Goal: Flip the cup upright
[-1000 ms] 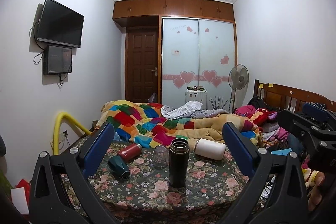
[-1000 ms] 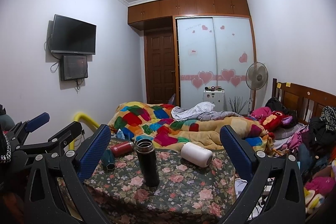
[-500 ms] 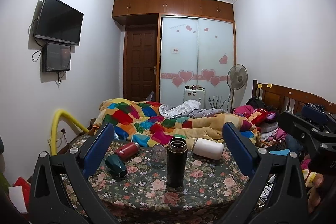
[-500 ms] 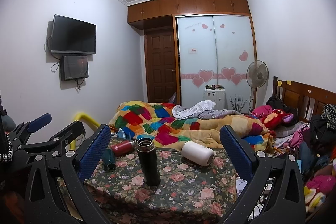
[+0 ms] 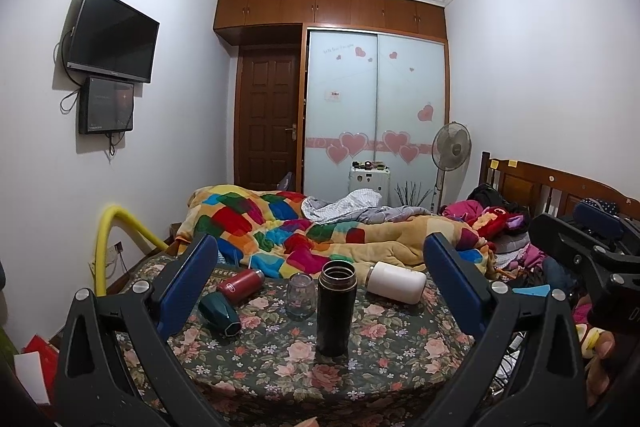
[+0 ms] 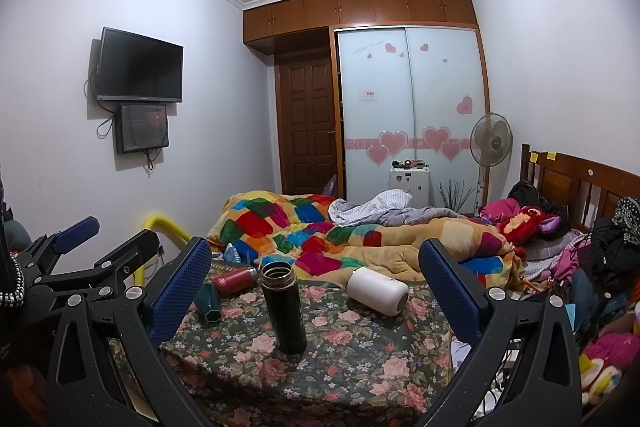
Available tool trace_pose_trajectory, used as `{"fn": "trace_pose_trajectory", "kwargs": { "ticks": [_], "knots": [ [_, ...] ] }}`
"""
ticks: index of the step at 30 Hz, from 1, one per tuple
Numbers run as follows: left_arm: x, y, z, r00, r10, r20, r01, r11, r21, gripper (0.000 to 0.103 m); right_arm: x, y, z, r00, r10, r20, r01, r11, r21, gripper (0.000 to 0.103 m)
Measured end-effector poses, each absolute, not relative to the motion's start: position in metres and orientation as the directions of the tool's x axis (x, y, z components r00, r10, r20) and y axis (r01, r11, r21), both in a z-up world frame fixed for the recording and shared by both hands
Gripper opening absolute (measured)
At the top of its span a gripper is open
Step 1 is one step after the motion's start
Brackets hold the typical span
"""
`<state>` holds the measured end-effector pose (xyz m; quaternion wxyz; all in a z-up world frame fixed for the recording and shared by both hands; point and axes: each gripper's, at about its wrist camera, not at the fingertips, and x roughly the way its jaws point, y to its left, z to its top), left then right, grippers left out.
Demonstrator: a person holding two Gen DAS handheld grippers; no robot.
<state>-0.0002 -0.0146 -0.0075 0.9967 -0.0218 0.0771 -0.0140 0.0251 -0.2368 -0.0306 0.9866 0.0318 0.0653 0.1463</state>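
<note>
A black flask (image 5: 336, 309) stands upright and open-topped on the floral table (image 5: 384, 355); it also shows in the right wrist view (image 6: 284, 309). A white cup (image 5: 396, 282) (image 6: 377, 290), a red cup (image 5: 240, 281) (image 6: 234, 279) and a dark green cup (image 5: 220, 313) (image 6: 208, 303) lie on their sides. A clear glass (image 5: 300, 295) stands mouth down behind the flask. My left gripper (image 5: 320, 287) and my right gripper (image 6: 316, 287) are both open and empty, held back from the table.
A bed with a colourful quilt (image 5: 288, 227) lies right behind the table. A yellow tube (image 5: 120, 227) curves at the left. Clothes and toys (image 6: 600, 287) pile up at the right. My right gripper's body (image 5: 592, 259) shows at the left view's right side.
Both views have shifted slightly; the table sits a little lower and nearer in frame. Nothing on the table has moved, and both grippers stay open.
</note>
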Motion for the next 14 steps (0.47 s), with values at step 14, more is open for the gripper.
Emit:
{"fn": "trace_pose_trajectory", "kwargs": {
  "ticks": [14],
  "knots": [
    [0.013,0.000,-0.016,0.983,-0.025,-0.184,0.011,0.997,-0.077,0.103,0.035,-0.218,-0.035,0.943,0.297,-0.154,-0.290,0.955,0.064,0.103]
  ]
}}
